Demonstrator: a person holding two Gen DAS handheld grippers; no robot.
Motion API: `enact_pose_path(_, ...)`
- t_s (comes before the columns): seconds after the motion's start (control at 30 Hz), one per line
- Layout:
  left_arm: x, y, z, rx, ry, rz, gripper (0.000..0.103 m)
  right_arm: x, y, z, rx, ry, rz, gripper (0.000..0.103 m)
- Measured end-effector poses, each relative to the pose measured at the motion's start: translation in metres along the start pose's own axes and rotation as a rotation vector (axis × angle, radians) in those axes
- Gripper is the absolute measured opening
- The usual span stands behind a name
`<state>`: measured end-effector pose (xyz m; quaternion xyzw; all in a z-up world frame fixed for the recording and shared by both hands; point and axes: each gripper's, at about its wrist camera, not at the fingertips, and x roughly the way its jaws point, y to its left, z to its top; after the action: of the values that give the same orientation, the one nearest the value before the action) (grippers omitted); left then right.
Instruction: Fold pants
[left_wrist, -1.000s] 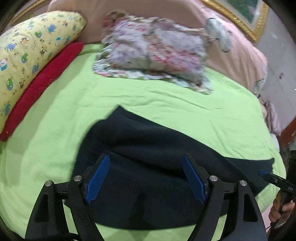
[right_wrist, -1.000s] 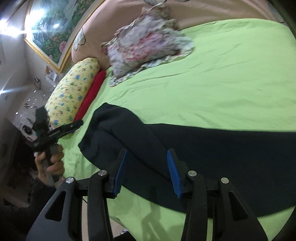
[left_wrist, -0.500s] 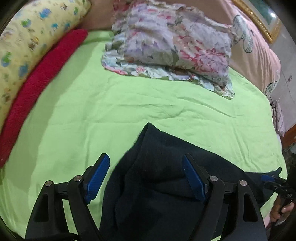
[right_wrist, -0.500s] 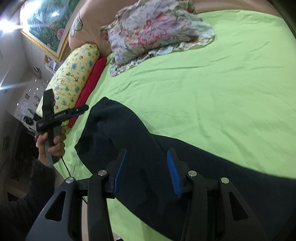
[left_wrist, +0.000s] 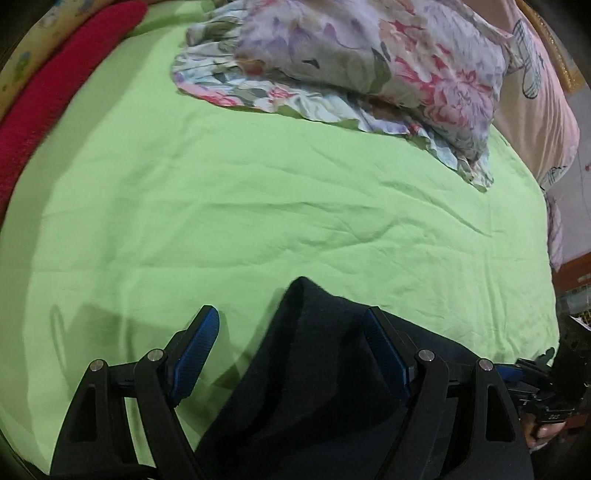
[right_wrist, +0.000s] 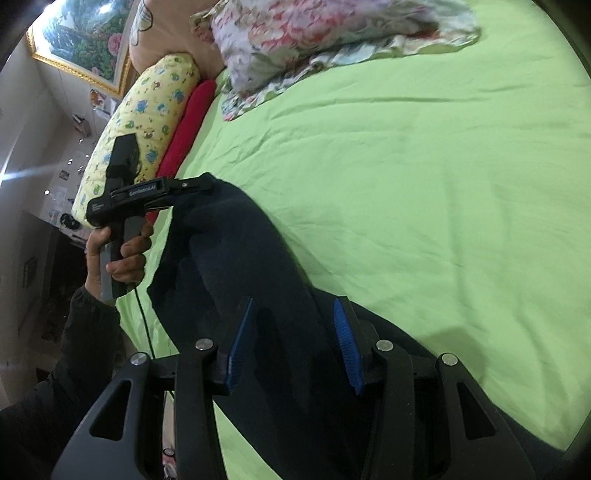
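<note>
Item: dark navy pants (left_wrist: 317, 373), heaped in loose folds near the front edge of the bed, one end pulled up into a peak.
Left tongs (left_wrist: 291, 354): held wide apart; the peak of the pants sits between the blue pads, close against the right one, the left pad over bare sheet. No pinch on the cloth is visible.
Right tongs (right_wrist: 295, 343): parted about halfway, poised over a ridge of the pants; the cloth passes under and between the pads, but whether they press it I cannot tell.
Person: a hand (right_wrist: 118, 254) in a dark sleeve grips the left tool's handle, seen from the right wrist view.
Step in hand: judged an early one, reaching for an end of the garment before any neat fold exists.
Next move: likely calls for closing on an edge with each tool and drawing the cloth flat.
Surface: bed with a lime-green sheet (left_wrist: 258, 192), lightly creased.
Bedding: floral pillow (left_wrist: 369, 62); red bolster (left_wrist: 55, 85); yellow cartoon-print pillow (right_wrist: 147, 118).
Room: gilt-framed floral painting (right_wrist: 85, 40) on the wall.
</note>
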<state>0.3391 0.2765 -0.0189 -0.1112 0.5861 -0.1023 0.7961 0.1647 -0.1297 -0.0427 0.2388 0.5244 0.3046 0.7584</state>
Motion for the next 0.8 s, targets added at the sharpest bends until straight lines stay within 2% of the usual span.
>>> enact_pose_path(0.07, -0.001, -0.005, -0.002, 0.020, -0.006, -0.034, 0.075, 0.004, 0.003, 0.001, -0.009, -0.004, 0.033, 0.046)
enact_pose_path(0.1, -0.002, -0.009, -0.003, 0.038, -0.011, -0.054, 0.062, 0.004, 0.005, 0.001, -0.020, -0.011, 0.039, 0.046)
enact_pose_path(0.13, -0.002, -0.011, -0.004, 0.048, -0.007, -0.052, 0.054, 0.004, 0.007, 0.001, -0.035, -0.018, 0.045, 0.046)
enact_pose_path(0.17, -0.002, -0.013, -0.005, 0.056, -0.010, -0.035, 0.041, 0.003, 0.010, 0.001, -0.048, -0.026, 0.059, 0.044)
enact_pose_path(0.2, -0.002, -0.014, -0.007, 0.064, -0.016, -0.023, 0.032, 0.003, 0.013, 0.000, -0.058, -0.034, 0.072, 0.033)
enact_pose_path(0.23, -0.005, -0.014, -0.009, 0.065, -0.033, -0.022, 0.028, 0.001, 0.016, -0.001, -0.067, -0.044, 0.079, 0.025)
enact_pose_path(0.27, -0.011, -0.013, -0.012, 0.061, -0.062, -0.013, 0.013, -0.001, 0.019, -0.002, -0.077, -0.051, 0.082, 0.012)
enact_pose_path(0.3, -0.017, -0.013, -0.014, 0.054, -0.080, -0.018, 0.011, -0.003, 0.023, -0.002, -0.085, -0.060, 0.080, 0.008)
enact_pose_path(0.47, -0.053, -0.014, -0.034, 0.057, -0.176, -0.056, 0.008, -0.025, 0.052, -0.016, -0.178, -0.138, 0.050, 0.007)
enact_pose_path(0.67, -0.098, -0.015, -0.077, 0.061, -0.306, -0.055, 0.007, -0.028, 0.089, -0.055, -0.318, -0.128, 0.040, 0.007)
enact_pose_path(0.8, -0.112, -0.001, -0.111, 0.019, -0.334, -0.070, 0.007, -0.014, 0.098, -0.082, -0.360, -0.093, 0.026, 0.006)
